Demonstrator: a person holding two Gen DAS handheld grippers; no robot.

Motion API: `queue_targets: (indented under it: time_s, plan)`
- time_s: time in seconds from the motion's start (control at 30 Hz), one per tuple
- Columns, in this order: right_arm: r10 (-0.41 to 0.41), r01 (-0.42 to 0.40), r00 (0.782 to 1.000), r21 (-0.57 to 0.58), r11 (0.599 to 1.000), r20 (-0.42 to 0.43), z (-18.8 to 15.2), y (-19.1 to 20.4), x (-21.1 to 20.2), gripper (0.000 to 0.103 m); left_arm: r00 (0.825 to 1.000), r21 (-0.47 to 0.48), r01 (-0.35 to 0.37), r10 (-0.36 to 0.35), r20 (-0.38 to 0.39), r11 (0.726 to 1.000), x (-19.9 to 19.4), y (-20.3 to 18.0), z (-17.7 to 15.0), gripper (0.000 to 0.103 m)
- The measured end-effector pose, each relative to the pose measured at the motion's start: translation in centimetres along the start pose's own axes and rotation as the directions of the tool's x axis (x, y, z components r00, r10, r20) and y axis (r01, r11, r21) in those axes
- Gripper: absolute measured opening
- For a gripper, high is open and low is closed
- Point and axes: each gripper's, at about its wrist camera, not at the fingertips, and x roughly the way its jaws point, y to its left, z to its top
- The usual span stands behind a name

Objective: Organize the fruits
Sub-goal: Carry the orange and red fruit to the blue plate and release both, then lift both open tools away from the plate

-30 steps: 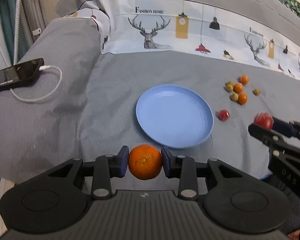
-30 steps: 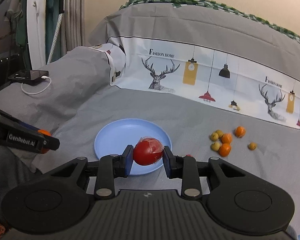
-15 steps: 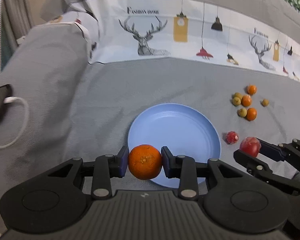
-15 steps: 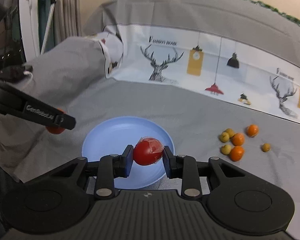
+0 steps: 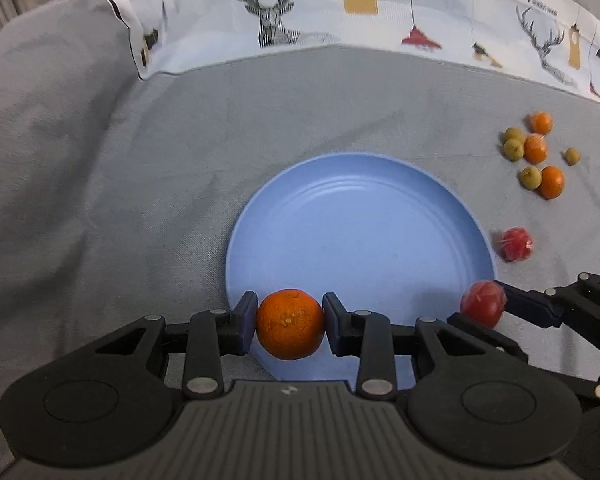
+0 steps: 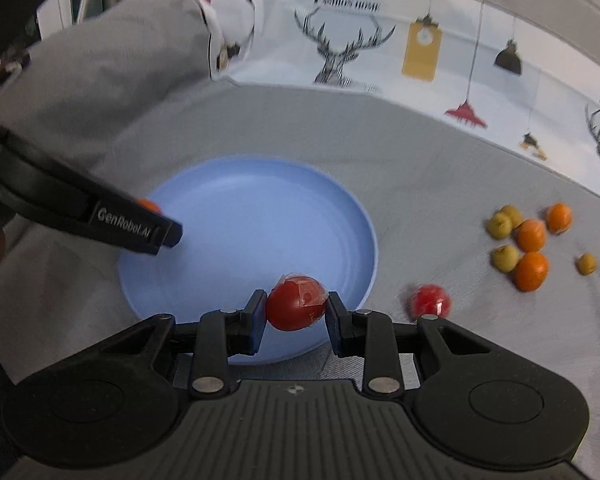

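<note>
Both claws, left (image 5: pixel 290 324) and right (image 6: pixel 296 309), have dropped over the blue plate's (image 5: pixel 360 216) near rim.

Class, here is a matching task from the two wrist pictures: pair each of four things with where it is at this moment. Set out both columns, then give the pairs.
Things
1. orange
2. wrapped red fruit
3. second red fruit
4. blue plate

Places
A. lying on the grey cloth beside the plate
B. clamped in the right tool
C. resting on the grey cloth, nothing lying on it
D. clamped in the left tool

Pairs: 1-D, 2-B, 3-A, 4-C
</note>
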Motion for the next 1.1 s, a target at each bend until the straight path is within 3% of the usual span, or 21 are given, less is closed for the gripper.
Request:
queue_targets:
  time_s: [0.03,0.1,0.13,0.17,0.23,0.3,0.43,0.5,0.63,0.77,0.9,1.1]
  plan:
    - [0.005,-0.005,1.0,-0.006,1.0,-0.014,0.0,-0.1,0.6,0.033,1.0,-0.002,-0.001,0.001,-0.004,1.0,0.3,0.0,0.1,0.039]
    - [0.004,-0.004,1.0,-0.01,1.0,-0.02,0.1,-0.2,1.3,0.033,1.0,0.003,0.003,-0.003,0.009,1.0,0.5,0.1,0.4,0.055]
    - [0.008,-0.008,1.0,-0.013,1.0,-0.018,0.2,-0.3,1.5,0.034,1.0,0.011,-0.005,0.005,0.022,1.0,0.4,0.0,0.6,0.088]
    - [0.015,-0.015,1.0,-0.016,1.0,-0.018,0.5,-0.3,1.7,0.035,0.998,0.012,-0.025,0.024,0.05,1.0,0.1,-0.1,0.8,0.102]
    - [0.011,-0.012,1.0,-0.024,1.0,-0.02,0.8,-0.2,1.7,0.058,0.993,0.01,-0.042,0.041,0.111,0.999,-1.0,-0.2,0.8,0.103]
    - [-0.006,0.006,1.0,-0.02,1.0,-0.005,1.1,-0.3,1.0,0.075,0.994,0.033,-0.037,0.034,0.104,0.999,-1.7,-0.5,0.9,0.103]
    - [0.017,-0.017,1.0,0.003,1.0,-0.015,0.7,0.1,-1.8,0.097,0.993,0.033,-0.047,0.043,0.108,0.998,-3.7,-0.7,0.1,0.103]
    - [0.053,-0.051,0.998,0.032,0.998,-0.044,-0.1,0.4,-3.3,0.099,0.993,0.012,-0.05,0.048,0.107,0.999,-5.1,-0.6,-0.6,0.103]
    - [0.04,-0.035,0.997,0.081,0.996,-0.062,-1.8,1.0,-6.7,0.099,0.995,0.005,-0.073,0.073,0.069,0.997,-7.7,-0.5,-2.4,0.103]
    - [-0.026,0.022,0.999,0.111,0.994,0.03,-2.9,1.7,-10.9,0.099,0.992,0.02,-0.102,0.1,0.078,0.995,-10.8,-0.3,-5.3,0.103]
    - [-0.066,0.047,0.987,0.129,0.991,0.148,-2.8,2.0,-14.2,0.1,0.992,0.009,-0.096,0.095,0.085,0.995,-13.2,-0.2,-7.7,0.103]
    - [-0.054,0.021,0.979,0.169,0.985,0.196,-3.1,2.2,-16.5,0.1,0.987,0.023,-0.11,0.107,0.123,0.994,-15.5,-1.1,-9.5,0.103]
